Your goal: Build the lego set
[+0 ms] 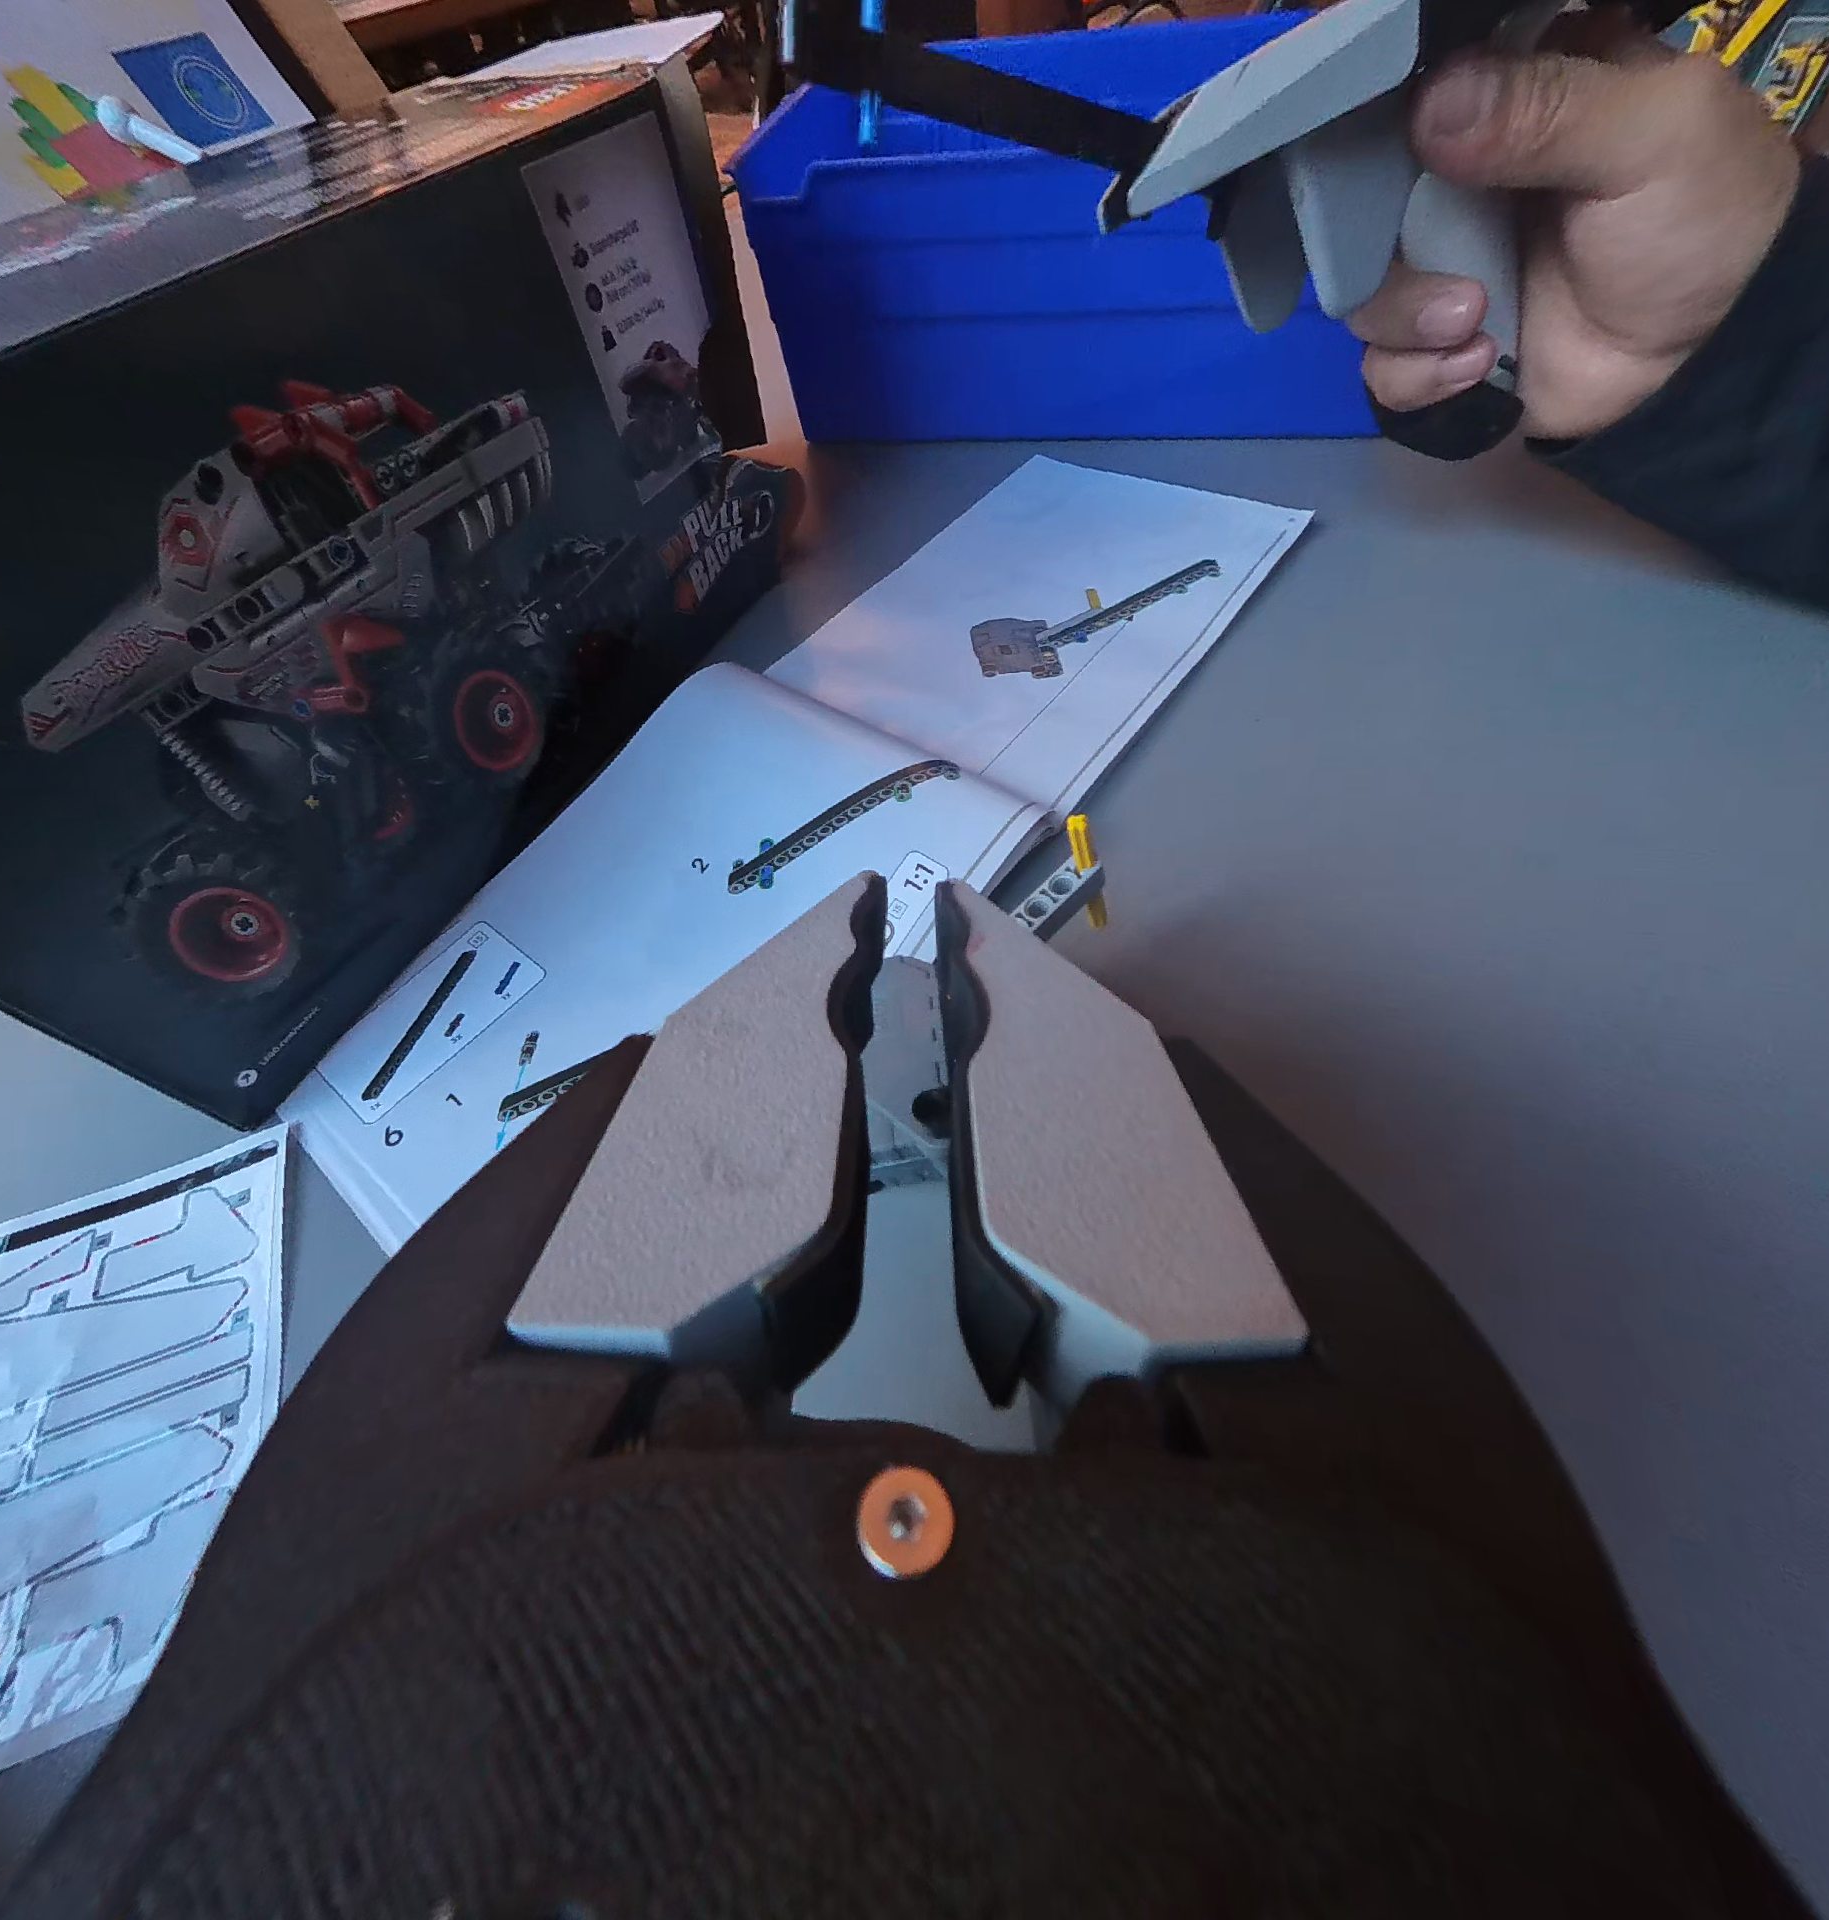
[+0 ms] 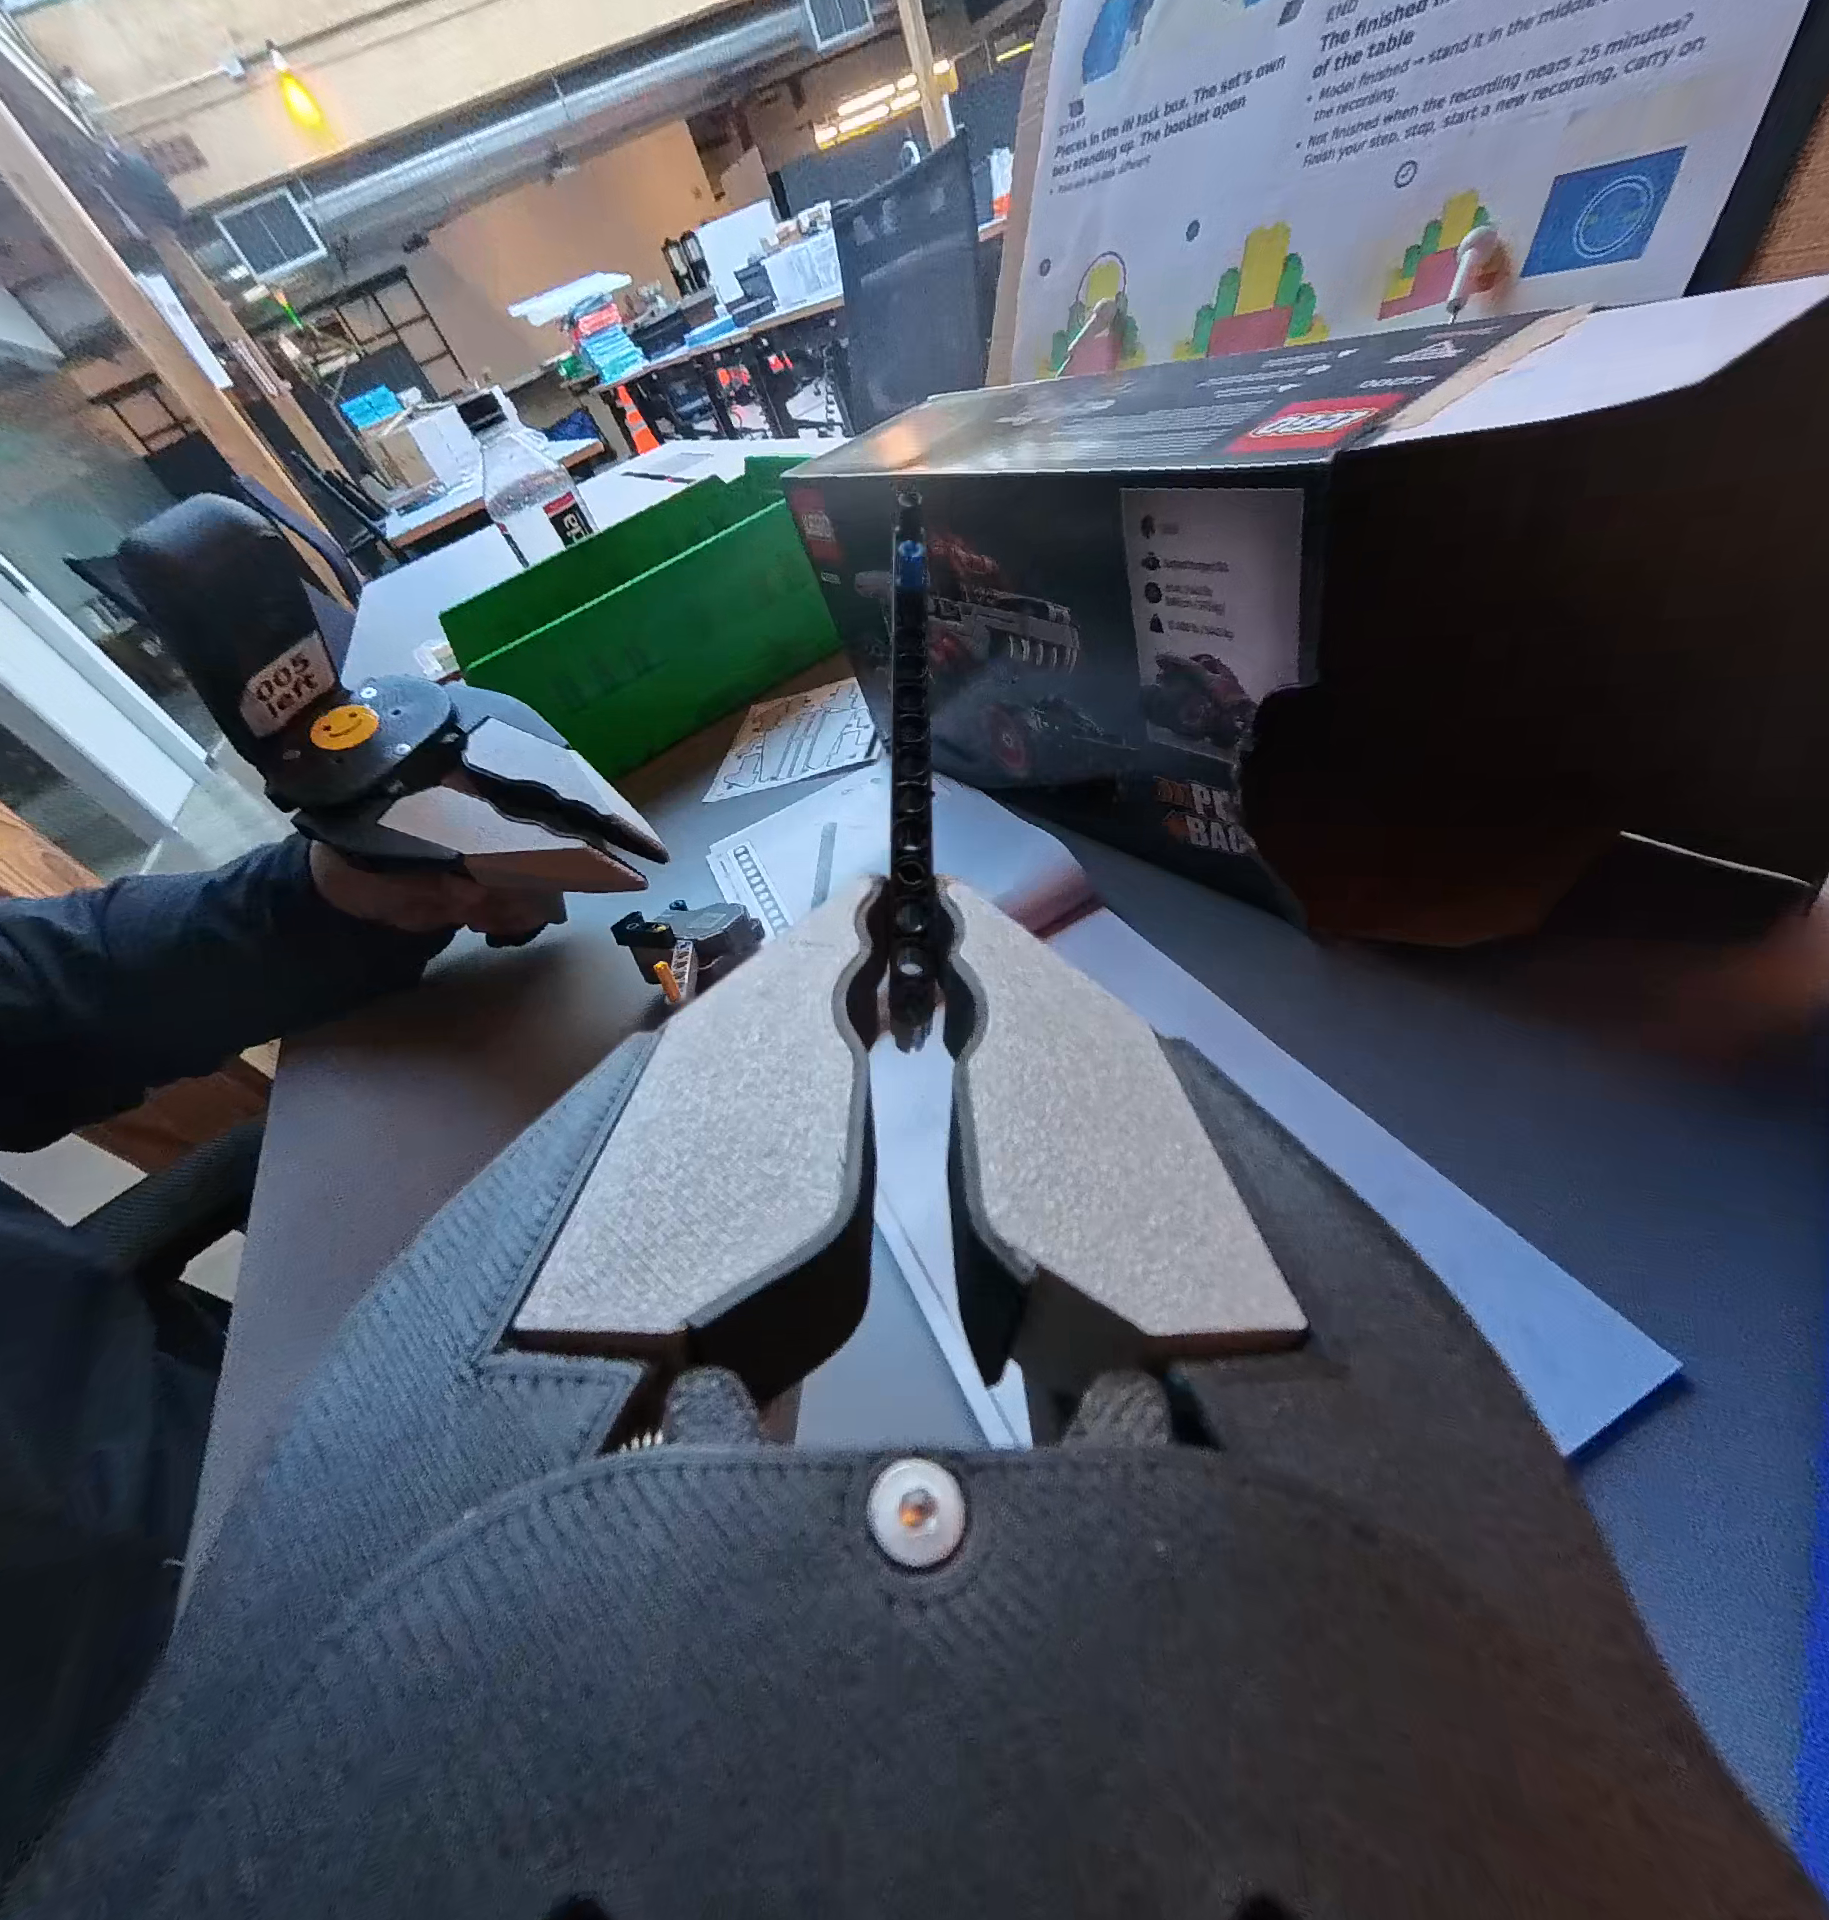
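**Right gripper holds the long beam; left closes over the grey assembly**

Only the right wrist view shows the black beam (image 2: 910, 748) end-on, clamped between the right gripper (image 2: 910, 935) fingertips and reaching up-frame toward the set box (image 2: 1097, 623). The left wrist view alone shows the open instruction booklet (image 1: 785, 810) at centre and the blue bin (image 1: 993, 312) at the top. Bare grey table (image 1: 1461, 935) fills its right side. The left gripper (image 1: 908, 904) is nearly closed around a grey assembly (image 1: 905, 1039), whether squeezing it is unclear; a yellow pin (image 1: 1081, 847) pokes out just right of the tips.
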